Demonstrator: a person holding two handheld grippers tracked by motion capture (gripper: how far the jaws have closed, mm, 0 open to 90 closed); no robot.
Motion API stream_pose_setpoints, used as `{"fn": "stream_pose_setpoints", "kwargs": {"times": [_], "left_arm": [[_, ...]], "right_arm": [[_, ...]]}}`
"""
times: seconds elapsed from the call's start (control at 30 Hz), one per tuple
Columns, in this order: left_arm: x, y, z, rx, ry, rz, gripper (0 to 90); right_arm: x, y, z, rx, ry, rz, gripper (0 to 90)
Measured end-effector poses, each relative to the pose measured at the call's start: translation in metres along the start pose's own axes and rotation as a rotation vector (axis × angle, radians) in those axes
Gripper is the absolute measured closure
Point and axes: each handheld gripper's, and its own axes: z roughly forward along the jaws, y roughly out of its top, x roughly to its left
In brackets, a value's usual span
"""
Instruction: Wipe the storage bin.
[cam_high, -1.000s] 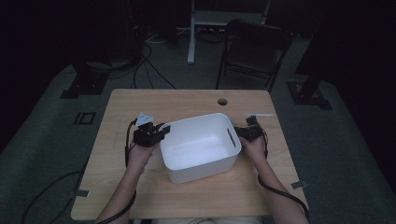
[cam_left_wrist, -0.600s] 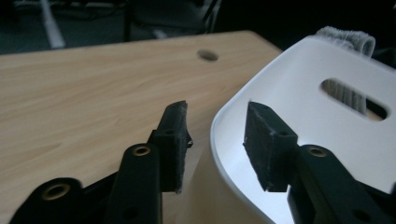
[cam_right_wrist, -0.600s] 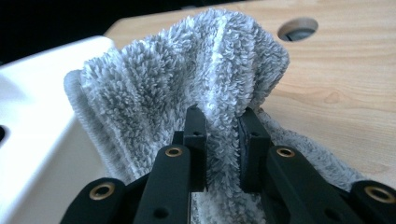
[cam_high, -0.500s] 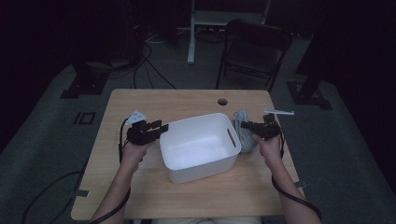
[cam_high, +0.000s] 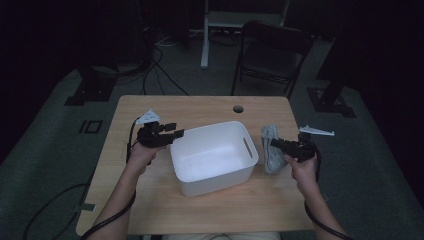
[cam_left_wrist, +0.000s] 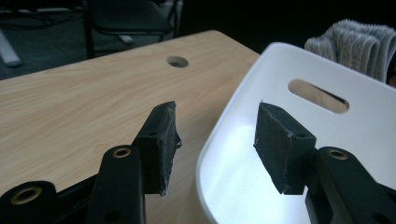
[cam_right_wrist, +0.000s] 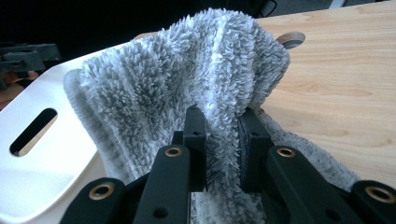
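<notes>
A white plastic bin (cam_high: 214, 157) with slot handles stands in the middle of the wooden table (cam_high: 150, 210). A grey fluffy towel (cam_high: 270, 149) hangs bunched just right of the bin, and my right gripper (cam_high: 276, 145) is shut on it; in the right gripper view the towel (cam_right_wrist: 187, 88) bulges up between the two jaws. My left gripper (cam_high: 176, 133) is open at the bin's left rim. In the left gripper view its jaws straddle the bin's rim (cam_left_wrist: 219, 135), one inside and one outside, not touching it. The towel (cam_left_wrist: 355, 42) peeks over the far wall.
A round cable hole (cam_high: 238, 108) sits near the table's far edge. A dark folding chair (cam_high: 270, 50) and a white stand (cam_high: 210, 30) are behind the table. Cables trail on the floor at left. Bare tabletop lies in front of the bin.
My right gripper has lifted the towel higher beside the bin's right side and drifted right. My left gripper has risen and let go of the bin's left rim.
</notes>
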Motion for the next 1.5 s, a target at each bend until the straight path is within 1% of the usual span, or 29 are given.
{"fn": "stream_pose_setpoints", "kwargs": {"times": [0.03, 0.1, 0.17, 0.23, 0.3, 0.33, 0.37, 0.43, 0.47, 0.5, 0.53, 0.57, 0.6, 0.63, 0.67, 0.7, 0.73, 0.77, 0.8, 0.83, 1.0, 1.07, 1.1, 1.23, 1.3, 1.33, 1.4, 1.47, 1.5], "left_arm": [[0.0, 0.0, 0.001, 0.006, 0.007, 0.01, 49.3], [-0.001, 0.001, 0.005, 0.021, 0.0, 0.023, 49.8], [-0.001, 0.003, 0.008, 0.045, 0.005, 0.04, 50.2], [0.0, 0.004, 0.01, 0.054, -0.007, 0.046, 50.8], [0.0, 0.005, 0.013, 0.064, -0.004, 0.053, 51.7], [0.0, 0.005, 0.014, 0.072, -0.01, 0.052, 51.7], [0.0, 0.005, 0.017, 0.083, -0.008, 0.061, 51.7], [-0.001, 0.005, 0.019, 0.091, -0.01, 0.062, 53.7], [-0.001, 0.005, 0.02, 0.092, -0.019, 0.063, 53.7], [0.0, 0.005, 0.02, 0.086, -0.03, 0.055, 54.9], [0.0, 0.006, 0.021, 0.087, -0.025, 0.052, 54.9], [0.0, 0.007, 0.022, 0.095, -0.035, 0.045, 59.6], [0.0, 0.007, 0.022, 0.095, -0.035, 0.045, 63.7], [0.0, 0.007, 0.022, 0.099, -0.034, 0.045, 63.7], [-0.001, 0.007, 0.022, 0.099, -0.028, 0.049, 66.5], [-0.002, 0.008, 0.022, 0.108, -0.022, 0.051, 67.2], [-0.001, 0.009, 0.023, 0.122, -0.002, 0.05, 69.7], [-0.001, 0.009, 0.023, 0.122, 0.001, 0.05, 73.5], [-0.001, 0.009, 0.023, 0.124, -0.002, 0.048, 73.5], [-0.001, 0.009, 0.023, 0.129, 0.003, 0.043, 76.3], [-0.002, 0.009, 0.022, 0.136, 0.003, 0.051, 76.9], [-0.002, 0.01, 0.021, 0.147, -0.007, 0.046, 78.7], [-0.003, 0.009, 0.02, 0.151, -0.012, 0.052, 78.7], [-0.006, 0.006, 0.017, 0.146, -0.026, 0.049, 81.4], [-0.008, 0.005, 0.014, 0.148, -0.021, 0.04, 82.3], [-0.009, 0.003, 0.011, 0.146, -0.018, 0.044, 83.2], [-0.011, 0.001, 0.007, 0.145, -0.008, 0.028, 84.2], [-0.013, -0.002, 0.004, 0.139, 0.004, 0.03, 85.2], [-0.013, -0.003, 0.002, 0.134, 0.001, 0.023, 85.8]], "right_arm": [[0.001, -0.003, -0.005, -0.004, 0.002, -0.005, 77.2], [0.002, -0.005, -0.007, -0.005, 0.003, -0.005, 77.2], [0.001, -0.01, -0.014, -0.006, 0.009, 0.008, 77.1], [0.0, -0.012, -0.017, -0.007, 0.011, 0.014, 77.1], [-0.002, -0.02, -0.023, -0.01, 0.009, 0.027, 77.0], [-0.002, -0.02, -0.023, -0.01, 0.009, 0.027, 77.0], [-0.004, -0.025, -0.028, -0.014, 0.012, 0.043, 77.0], [-0.006, -0.028, -0.031, -0.014, 0.014, 0.053, 77.0], [-0.006, -0.028, -0.031, -0.014, 0.014, 0.053, 77.0], [-0.006, -0.032, -0.033, -0.01, 0.008, 0.054, 77.0], [-0.006, -0.032, -0.033, -0.01, 0.008, 0.054, 77.0], [-0.006, -0.034, -0.034, -0.01, 0.009, 0.057, 77.0], [-0.006, -0.034, -0.034, -0.01, 0.009, 0.057, 77.0], [-0.006, -0.035, -0.035, -0.008, 0.014, 0.058, 77.0], [-0.005, -0.036, -0.035, -0.009, 0.012, 0.055, 77.0], [-0.005, -0.036, -0.036, -0.008, 0.01, 0.054, 77.0], [-0.005, -0.036, -0.036, -0.007, 0.009, 0.054, 77.0], [-0.006, -0.037, -0.036, -0.012, 0.012, 0.056, 77.0], [-0.006, -0.037, -0.036, -0.012, 0.012, 0.056, 77.0], [-0.006, -0.037, -0.036, -0.013, 0.012, 0.056, 77.0], [-0.006, -0.038, -0.036, -0.017, 0.011, 0.06, 76.9], [-0.007, -0.038, -0.035, -0.018, 0.01, 0.061, 77.0], [-0.007, -0.038, -0.035, -0.017, 0.011, 0.064, 76.9], [-0.008, -0.039, -0.035, -0.016, 0.01, 0.064, 77.0], [-0.008, -0.039, -0.035, -0.015, 0.01, 0.067, 76.9], [-0.008, -0.039, -0.034, -0.014, 0.009, 0.069, 76.9], [-0.009, -0.039, -0.034, -0.014, 0.009, 0.069, 76.9], [-0.009, -0.039, -0.035, -0.014, 0.008, 0.069, 76.9], [-0.009, -0.039, -0.035, -0.015, 0.008, 0.071, 76.9]]}}
